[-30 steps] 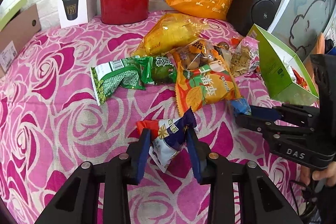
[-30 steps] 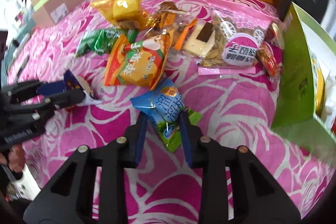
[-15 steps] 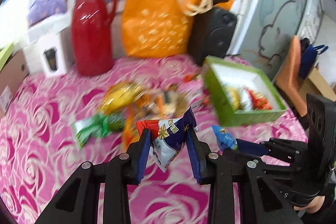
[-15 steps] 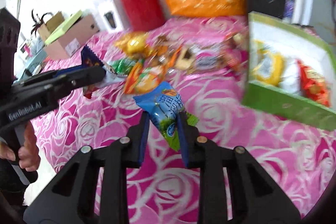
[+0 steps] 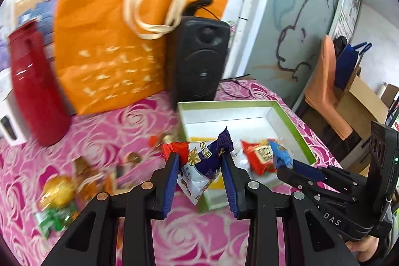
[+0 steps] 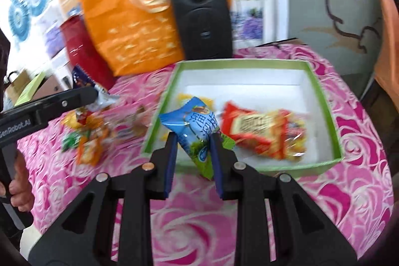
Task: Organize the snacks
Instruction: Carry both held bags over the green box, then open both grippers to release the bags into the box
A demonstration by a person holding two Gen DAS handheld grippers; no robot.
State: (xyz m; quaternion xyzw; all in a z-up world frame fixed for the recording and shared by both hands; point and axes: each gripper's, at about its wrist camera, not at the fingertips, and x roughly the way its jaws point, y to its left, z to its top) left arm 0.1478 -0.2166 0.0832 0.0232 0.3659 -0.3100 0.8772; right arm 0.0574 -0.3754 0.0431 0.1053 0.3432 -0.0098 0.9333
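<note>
A: Between the left tongs [image 5: 200, 177], closest to the lens: a red, white and navy snack packet [image 5: 203, 166], clamped at its middle by both blue pads, ends sticking out above and below.

B: Right tongs [image 6: 192, 153]?

A: Clenched on a blue and green snack packet [image 6: 197, 133], same mid-body pinch. Thin pouches, so a middle grip likely keeps them from flopping or slipping.

B: Where are they over?

A: Both hang at the near edge of the green box [image 6: 324, 101], above the bench with the pink rose cloth [image 6: 349, 191]. I'd judge they're being carried in for dropping.

B: Box contents?

A: A red packet [image 6: 259, 131] lies inside, something yellow [image 6: 185, 97] behind the blue packet. The far half is bare white, so there's room.

B: Left over?

A: Loose snacks [image 5: 64, 193] still on the cloth to the left, blurred, can't count them.

B: Behind?

A: Red jug [image 5: 32, 89], orange tote bag [image 5: 109, 51] and black speaker [image 5: 199, 56] along the back. Not task items, I'd guess.
</note>
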